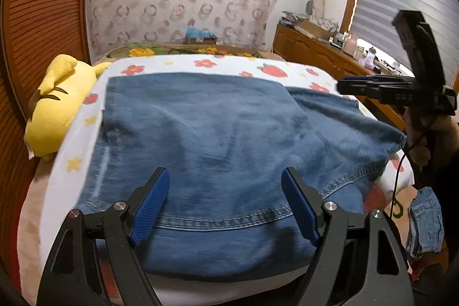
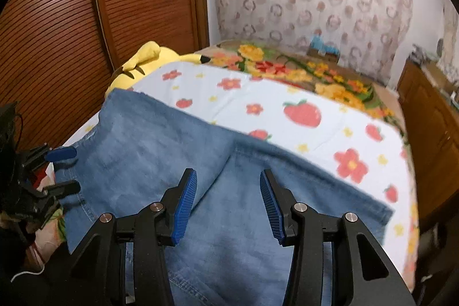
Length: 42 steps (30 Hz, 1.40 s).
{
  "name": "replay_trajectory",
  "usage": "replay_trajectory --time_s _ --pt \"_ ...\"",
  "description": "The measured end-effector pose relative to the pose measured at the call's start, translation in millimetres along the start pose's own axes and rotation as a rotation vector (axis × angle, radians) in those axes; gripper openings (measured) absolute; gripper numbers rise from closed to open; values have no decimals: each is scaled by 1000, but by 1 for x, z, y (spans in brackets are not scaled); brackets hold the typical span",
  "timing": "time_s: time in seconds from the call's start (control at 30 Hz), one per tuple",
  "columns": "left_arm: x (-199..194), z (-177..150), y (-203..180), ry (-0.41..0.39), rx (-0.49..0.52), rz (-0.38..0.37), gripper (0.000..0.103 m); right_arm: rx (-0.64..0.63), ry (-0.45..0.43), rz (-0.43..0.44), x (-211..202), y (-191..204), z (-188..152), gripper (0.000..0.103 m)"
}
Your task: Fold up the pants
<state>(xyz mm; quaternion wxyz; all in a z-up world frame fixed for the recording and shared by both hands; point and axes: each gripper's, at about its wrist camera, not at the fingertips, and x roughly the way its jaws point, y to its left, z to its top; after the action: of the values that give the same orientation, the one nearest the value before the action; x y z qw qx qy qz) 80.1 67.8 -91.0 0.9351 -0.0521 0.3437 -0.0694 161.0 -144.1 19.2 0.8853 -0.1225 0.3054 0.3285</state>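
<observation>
Blue denim pants (image 1: 218,139) lie partly folded on a white blanket with strawberries and flowers (image 1: 200,63); a folded layer covers the left part and a lower layer sticks out to the right. My left gripper (image 1: 225,177) is open and empty, just above the near seam of the pants. My right gripper (image 2: 228,177) is open and empty above the pants (image 2: 160,145), over the edge of the folded layer. The right gripper also shows in the left wrist view (image 1: 344,86) at the right, above the pants' far right corner. The left gripper shows in the right wrist view (image 2: 70,169) at the pants' left edge.
A yellow plush toy (image 1: 57,108) lies at the bed's left side by a brown slatted wardrobe (image 1: 43,5). A wooden dresser (image 1: 315,53) with clutter stands right of the bed. Another denim piece (image 1: 424,222) lies low at the right. A flowered quilt (image 2: 301,70) covers the far bed.
</observation>
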Motion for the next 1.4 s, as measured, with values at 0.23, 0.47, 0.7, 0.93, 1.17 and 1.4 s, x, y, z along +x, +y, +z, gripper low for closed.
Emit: replay_trajectory --time_s 0.23,0.47,0.7,0.93,1.17,1.4 --pt "13 -11 -6 44 11 8 81 63 84 60 48 7 20 47" --pt "12 -12 -7 44 10 3 81 138 138 84 84 1 47 31" --pt "12 -13 -9 42 9 0 81 127 121 92 94 -2 50 6" --pt "10 -15 -8 35 0 -3 81 24 -44 79 52 20 65 6" --pt "9 -20 -7 31 3 -5 81 -69 -121 44 35 37 80 5" --pt "8 -22 -7 28 2 -11 81 -110 -103 8 47 53 80 5"
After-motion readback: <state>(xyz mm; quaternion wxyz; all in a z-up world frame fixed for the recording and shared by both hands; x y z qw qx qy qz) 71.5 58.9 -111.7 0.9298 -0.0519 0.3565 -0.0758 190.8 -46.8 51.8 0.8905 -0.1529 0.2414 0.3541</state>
